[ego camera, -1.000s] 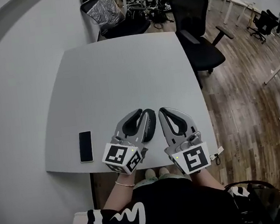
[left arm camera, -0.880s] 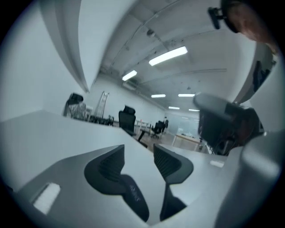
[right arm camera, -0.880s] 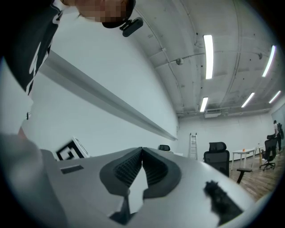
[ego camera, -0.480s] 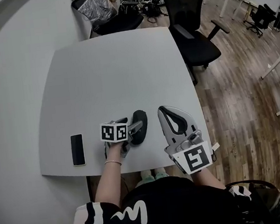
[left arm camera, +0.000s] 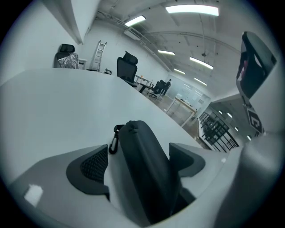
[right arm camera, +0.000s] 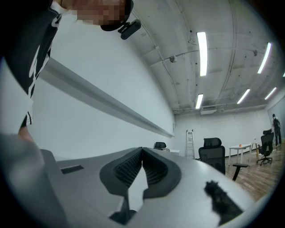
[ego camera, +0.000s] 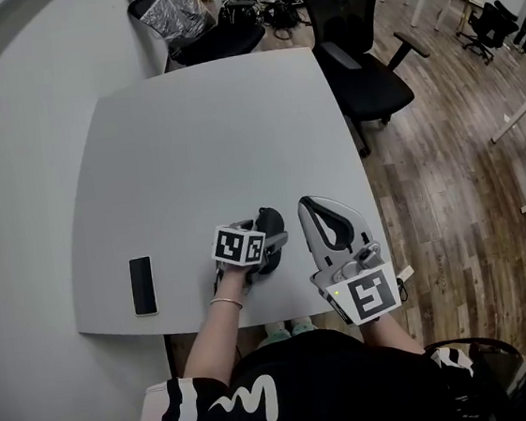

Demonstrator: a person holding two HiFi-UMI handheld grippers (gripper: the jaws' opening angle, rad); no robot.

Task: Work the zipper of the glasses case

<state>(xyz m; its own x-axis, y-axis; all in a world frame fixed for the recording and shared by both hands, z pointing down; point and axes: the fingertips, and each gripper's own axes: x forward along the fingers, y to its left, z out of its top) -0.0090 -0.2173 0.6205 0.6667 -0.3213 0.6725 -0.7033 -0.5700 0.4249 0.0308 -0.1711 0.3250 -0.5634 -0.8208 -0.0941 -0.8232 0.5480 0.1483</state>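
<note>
Here, in the head view, a person sits at the near edge of a grey table (ego camera: 207,136) with a gripper in each hand. The left gripper (ego camera: 261,238) tilts down onto the tabletop near the near edge. The black glasses case (ego camera: 269,221) lies on the table between its jaws. The right gripper (ego camera: 308,207) lies level just to the right of the case, apart from it. A dark phone (ego camera: 142,286) rests flat at the near left of the table, well apart from both grippers. A black office chair (ego camera: 357,43) stands on the wooden floor beyond the far right corner.

In the left gripper view the jaws stand wide, having just been opening. The case stands between them, its rounded end pointing away. A small clip (left arm camera: 113,142) hangs at its far left end. The ribbed pads (left arm camera: 91,164) do not press it: bare table shows between the left pad and the case, so the grip is released.

In the right gripper view the jaws are clenched together, tips touching, with nothing between them. A blurred dark shape (right arm camera: 222,202) at the lower right may be the case, but that is unclear.
</note>
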